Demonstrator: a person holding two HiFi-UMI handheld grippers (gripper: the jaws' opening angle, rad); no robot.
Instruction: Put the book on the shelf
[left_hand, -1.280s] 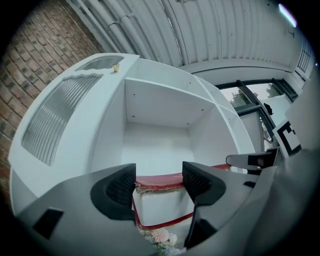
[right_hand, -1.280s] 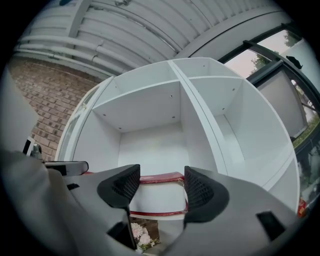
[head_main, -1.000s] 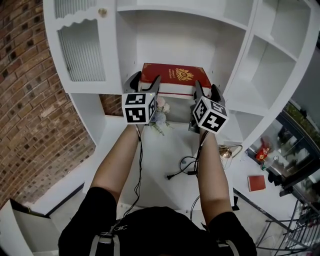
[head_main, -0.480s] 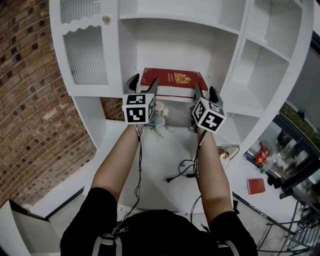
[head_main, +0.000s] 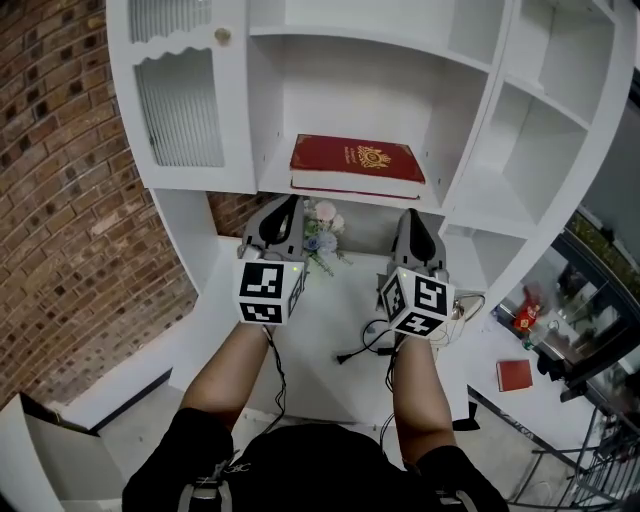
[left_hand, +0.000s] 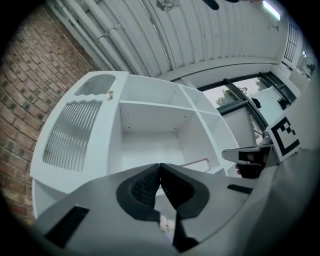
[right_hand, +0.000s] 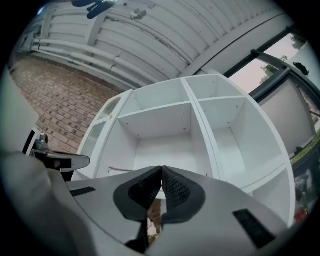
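The red book (head_main: 357, 165) with a gold crest lies flat on the middle shelf (head_main: 470, 200) of the white unit. Nothing is touching it. My left gripper (head_main: 285, 204) hangs below and in front of the shelf's edge, at the book's left. It is shut, with nothing between its jaws. My right gripper (head_main: 413, 216) is level with it at the book's right, also shut and empty. In the left gripper view the left gripper (left_hand: 160, 165) has its pads pressed together, and the book's edge (left_hand: 196, 162) shows as a thin red line. The right gripper (right_hand: 162, 169) is likewise shut in its own view.
A small bunch of pale flowers (head_main: 320, 236) stands under the shelf between the grippers. A black cable (head_main: 365, 342) lies on the white desk below. A ribbed-glass cabinet door (head_main: 180, 110) is at the left, beside a brick wall (head_main: 60, 200). A small red book (head_main: 514, 370) lies at the lower right.
Both grippers have drawn back and down from the book's sides, and their jaws have gone from open to shut. The book stays flat on the shelf.
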